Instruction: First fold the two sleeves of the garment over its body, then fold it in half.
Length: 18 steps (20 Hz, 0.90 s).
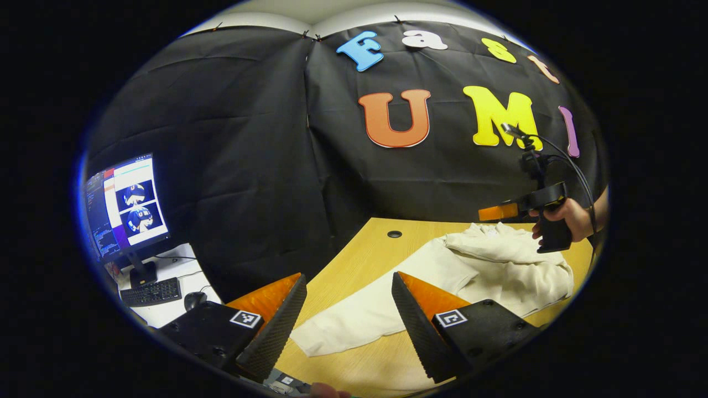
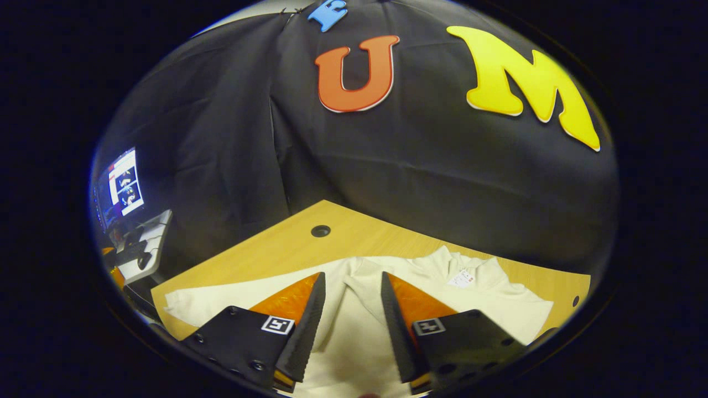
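The tabletop (image 1: 354, 249) carries the cream garment (image 1: 498, 265), its body bunched at 3 o'clock in the left gripper view. Its left sleeve (image 1: 359, 315) runs long toward 7 o'clock, ending between the left gripper (image 1: 348, 309) jaws, parted and empty. The right gripper (image 2: 351, 315), jaws apart, hovers over the body; nothing blocks.
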{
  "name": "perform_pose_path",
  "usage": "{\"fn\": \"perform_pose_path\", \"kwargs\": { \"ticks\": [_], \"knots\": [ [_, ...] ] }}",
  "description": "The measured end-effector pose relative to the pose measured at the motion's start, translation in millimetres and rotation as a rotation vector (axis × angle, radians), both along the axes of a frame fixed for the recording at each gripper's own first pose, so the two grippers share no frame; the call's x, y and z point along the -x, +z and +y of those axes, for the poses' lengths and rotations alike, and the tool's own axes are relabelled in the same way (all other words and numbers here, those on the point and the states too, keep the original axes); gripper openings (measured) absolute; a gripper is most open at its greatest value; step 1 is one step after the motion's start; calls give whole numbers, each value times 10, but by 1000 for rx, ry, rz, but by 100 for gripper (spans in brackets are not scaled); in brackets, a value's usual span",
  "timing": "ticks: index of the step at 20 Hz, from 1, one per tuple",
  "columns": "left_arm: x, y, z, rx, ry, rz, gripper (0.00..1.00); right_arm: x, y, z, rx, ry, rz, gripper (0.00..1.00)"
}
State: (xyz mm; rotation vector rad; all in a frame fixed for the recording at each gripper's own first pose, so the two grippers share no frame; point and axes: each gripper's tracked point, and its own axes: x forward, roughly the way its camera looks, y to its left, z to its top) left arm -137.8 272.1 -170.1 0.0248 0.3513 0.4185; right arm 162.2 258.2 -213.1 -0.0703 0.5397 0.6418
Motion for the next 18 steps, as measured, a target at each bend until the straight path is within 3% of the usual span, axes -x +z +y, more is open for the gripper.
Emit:
{"fn": "perform_pose_path", "kwargs": {
  "ticks": [1,2,5,9,18],
  "knots": [
    [60,-67,82,6,9,11,98,124,145,-66,-10,6,-17,90],
    [134,-134,171,11,18,16,98,272,285,-134,-22,14,-35,98],
    [343,-425,423,28,40,66,98,664,759,-388,-61,11,-92,98],
    [537,-923,635,78,5,158,99,1110,1179,-757,-90,-34,-136,98],
    [475,-1753,814,177,-74,284,99,1545,1268,-1383,-31,-153,-117,98]
  ]
}}
